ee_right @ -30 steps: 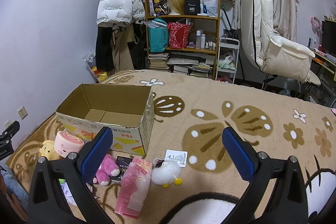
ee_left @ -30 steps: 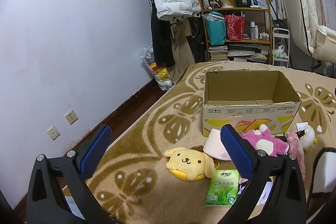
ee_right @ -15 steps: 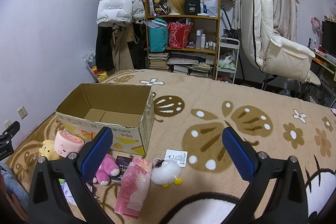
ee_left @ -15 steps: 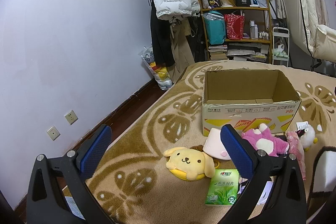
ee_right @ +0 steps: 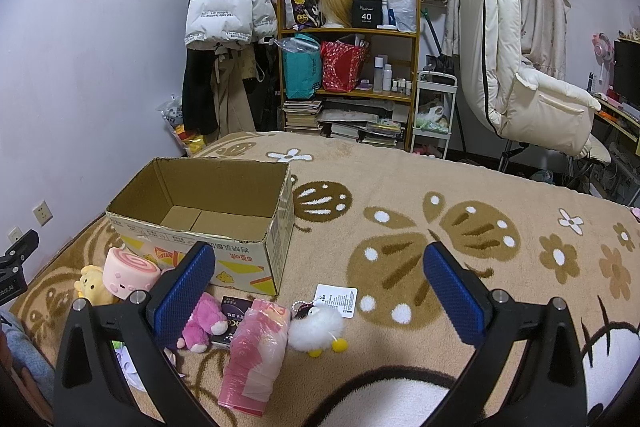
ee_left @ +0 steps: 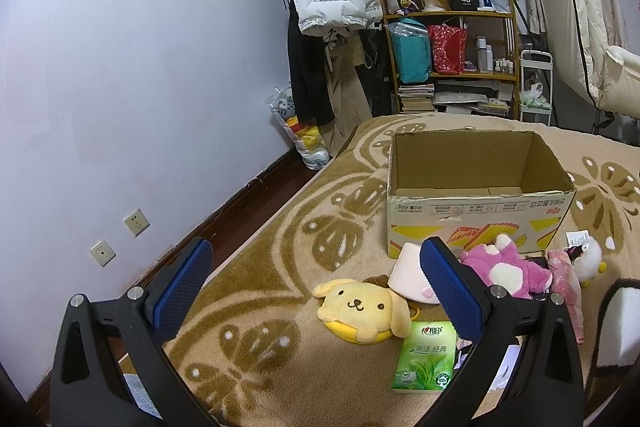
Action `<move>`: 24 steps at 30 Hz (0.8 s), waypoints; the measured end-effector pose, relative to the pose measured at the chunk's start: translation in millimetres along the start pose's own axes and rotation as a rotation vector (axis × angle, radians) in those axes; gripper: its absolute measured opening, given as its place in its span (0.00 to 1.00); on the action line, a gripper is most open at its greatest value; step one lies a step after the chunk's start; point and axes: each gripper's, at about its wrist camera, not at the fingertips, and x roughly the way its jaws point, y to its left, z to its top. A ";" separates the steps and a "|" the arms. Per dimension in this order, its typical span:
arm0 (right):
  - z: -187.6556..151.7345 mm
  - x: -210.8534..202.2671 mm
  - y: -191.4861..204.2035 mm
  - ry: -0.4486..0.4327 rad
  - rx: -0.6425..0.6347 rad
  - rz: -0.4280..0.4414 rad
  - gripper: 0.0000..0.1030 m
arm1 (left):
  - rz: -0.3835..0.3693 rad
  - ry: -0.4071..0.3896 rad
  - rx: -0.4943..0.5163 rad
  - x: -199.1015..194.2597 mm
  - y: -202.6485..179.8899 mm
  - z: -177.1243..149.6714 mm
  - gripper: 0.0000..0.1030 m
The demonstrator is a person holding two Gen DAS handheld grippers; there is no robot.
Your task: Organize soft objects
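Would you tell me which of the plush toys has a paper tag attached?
The white fluffy chick, beside the pink plastic bag; its white tag hangs on a bead chain.

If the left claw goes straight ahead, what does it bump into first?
Probably the yellow dog plush on the blanket; it lies just ahead between the open left claw pads. The cardboard box sits further back. Depth is hard to judge.

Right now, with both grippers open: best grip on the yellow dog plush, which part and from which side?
Take the yellow dog plush across its round head with the left gripper, coming from above. It lies flat, face up on the blanket, so there is little height for a side approach. The floppy ears would likely slip. The pink roll plush sits close behind it, so close the fingers left to right.
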 end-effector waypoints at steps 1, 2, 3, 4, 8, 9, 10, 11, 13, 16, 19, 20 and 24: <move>0.0 0.0 0.1 0.000 0.000 0.000 1.00 | 0.000 0.000 0.000 0.0 0.0 0.0 0.99; 0.0 0.1 0.1 0.000 0.000 0.000 1.00 | 0.000 0.000 0.001 0.2 0.0 0.0 0.99; 0.0 0.2 0.1 0.001 0.000 0.000 1.00 | -0.001 -0.001 0.002 0.0 0.0 -0.7 0.99; 0.0 0.2 0.1 0.001 0.000 0.000 1.00 | -0.001 -0.001 0.002 -0.2 0.1 -1.7 0.99; -0.5 1.8 0.1 0.009 0.001 -0.002 1.00 | -0.003 0.009 0.006 3.9 3.1 -7.4 0.99; -0.9 2.6 -0.2 0.013 0.001 -0.003 1.00 | -0.003 0.013 0.008 4.6 3.1 -8.4 0.99; -1.4 3.3 -0.6 0.017 0.003 -0.002 1.00 | -0.003 0.017 0.011 5.7 2.5 -8.4 0.99; -1.8 4.0 -1.3 0.021 0.004 -0.001 1.00 | -0.004 0.024 0.014 7.3 2.0 -9.0 0.99; 2.5 3.4 -3.1 0.028 0.007 -0.003 1.00 | -0.005 0.036 0.021 10.0 0.6 -8.3 0.99; -0.4 9.4 -5.1 0.048 0.015 -0.004 1.00 | -0.005 0.057 0.033 14.6 -1.1 -7.9 0.99; -1.4 21.1 -4.8 0.074 0.029 0.000 1.00 | -0.003 0.079 0.042 22.2 -4.2 -4.8 0.99; -1.5 23.0 -6.0 0.080 0.035 0.002 1.00 | -0.006 0.090 0.045 26.9 -5.3 -4.0 0.99; -0.1 33.4 -8.9 0.102 0.049 0.007 1.00 | -0.008 0.126 0.048 42.2 -8.6 0.0 0.99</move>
